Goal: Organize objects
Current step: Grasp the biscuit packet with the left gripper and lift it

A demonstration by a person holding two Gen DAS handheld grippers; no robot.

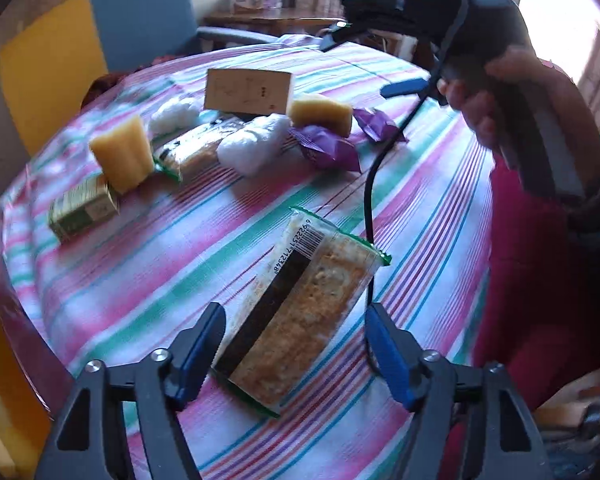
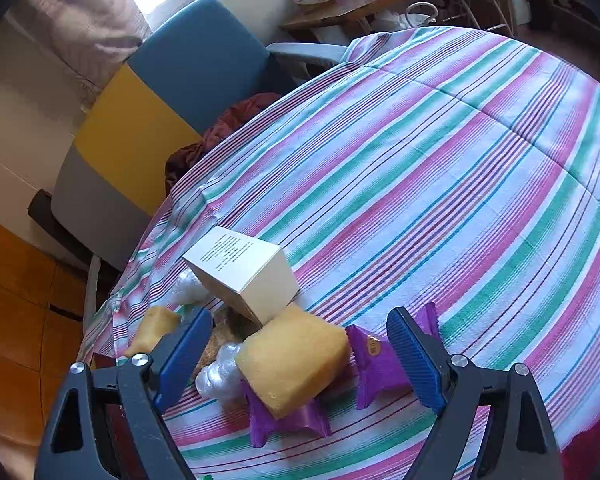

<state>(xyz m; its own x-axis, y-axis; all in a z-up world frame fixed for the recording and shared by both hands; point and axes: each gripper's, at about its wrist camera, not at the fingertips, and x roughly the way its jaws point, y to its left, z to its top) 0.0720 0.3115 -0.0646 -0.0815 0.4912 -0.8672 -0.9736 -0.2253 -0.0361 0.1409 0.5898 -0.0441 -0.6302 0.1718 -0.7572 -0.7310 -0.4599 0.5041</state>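
Note:
My left gripper [image 1: 296,312] is open, its blue pads either side of a clear cracker packet [image 1: 300,312] lying on the striped tablecloth [image 1: 140,272]. Farther back lie two yellow sponges [image 1: 122,154], a second cracker packet [image 1: 196,148], white plastic wads [image 1: 256,144], purple wrappers [image 1: 328,146], a cream box [image 1: 248,90] and a green carton [image 1: 82,206]. My right gripper [image 2: 300,320] is open above a yellow sponge [image 2: 292,364], with purple wrappers [image 2: 380,364] and the cream box [image 2: 248,276] close by. It also shows in the left wrist view [image 1: 404,88], held by a hand.
A blue and yellow chair [image 2: 160,92] stands behind the table's far edge. A wooden side table [image 2: 360,4] with boxes is beyond it. A black cable [image 1: 370,208] hangs from the right gripper over the cloth. The person's red clothing [image 1: 532,280] is at the right.

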